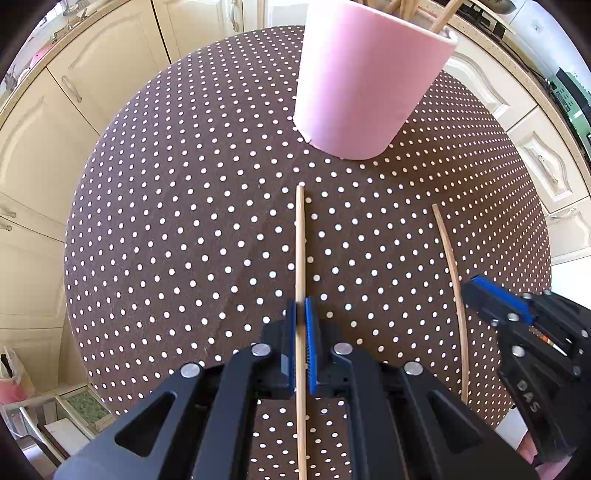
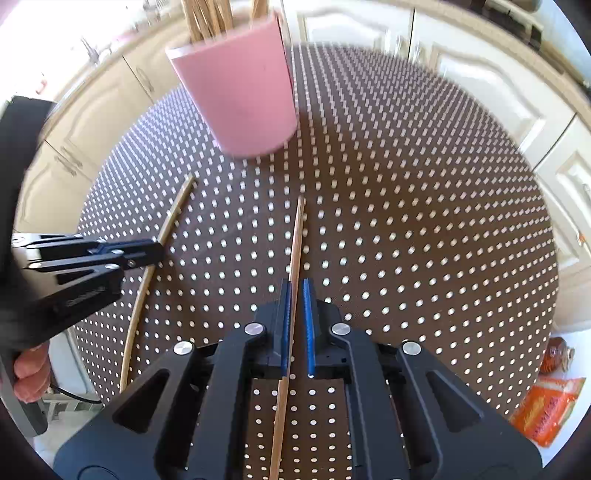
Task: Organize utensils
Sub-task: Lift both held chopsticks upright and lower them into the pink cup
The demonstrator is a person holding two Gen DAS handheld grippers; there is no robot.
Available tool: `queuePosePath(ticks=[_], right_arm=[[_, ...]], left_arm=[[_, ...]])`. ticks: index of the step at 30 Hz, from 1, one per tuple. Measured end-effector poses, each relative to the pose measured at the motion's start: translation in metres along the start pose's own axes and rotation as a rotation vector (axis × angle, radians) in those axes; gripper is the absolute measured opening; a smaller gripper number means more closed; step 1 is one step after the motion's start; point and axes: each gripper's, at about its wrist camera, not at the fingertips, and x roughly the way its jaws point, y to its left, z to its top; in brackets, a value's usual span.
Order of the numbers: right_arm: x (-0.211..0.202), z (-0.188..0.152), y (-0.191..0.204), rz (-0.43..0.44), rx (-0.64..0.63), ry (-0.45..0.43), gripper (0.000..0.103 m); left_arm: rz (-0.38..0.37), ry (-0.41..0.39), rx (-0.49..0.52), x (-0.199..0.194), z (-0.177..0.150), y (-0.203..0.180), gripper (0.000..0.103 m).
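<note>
A pink cup [image 1: 365, 85] stands at the far side of a round table under a brown polka-dot cloth [image 1: 166, 240], with several wooden sticks [image 2: 207, 18] upright in it. My left gripper [image 1: 301, 306] is shut on a long wooden stick [image 1: 300, 240] that points toward the cup. My right gripper [image 2: 295, 291] is shut on a second stick [image 2: 297, 240], also aimed at the cup [image 2: 243, 99]. Each wrist view shows the other gripper from the side. The right gripper [image 1: 476, 291] grips its curved-looking stick [image 1: 448, 258], and the left gripper [image 2: 159, 251] grips its own stick [image 2: 177, 214].
Cream cabinet doors [image 1: 74, 88] surround the table on every side. Below the table's right edge lies an orange bag [image 2: 546, 410]. A person's fingers [image 2: 31, 373] wrap the left gripper's handle. A pink bag [image 1: 11, 384] sits low on the left.
</note>
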Motion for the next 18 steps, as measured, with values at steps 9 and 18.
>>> queuePosePath(ticks=[9, 18], right_arm=[[0.02, 0.018, 0.007, -0.058, -0.033, 0.041, 0.054], [0.033, 0.002, 0.051, -0.136, -0.154, 0.018, 0.011]], left_arm=[[0.016, 0.019, 0.015, 0.008, 0.033, -0.015, 0.006], [0.005, 0.026, 0.073, 0.005, 0.044, -0.023, 0.006]])
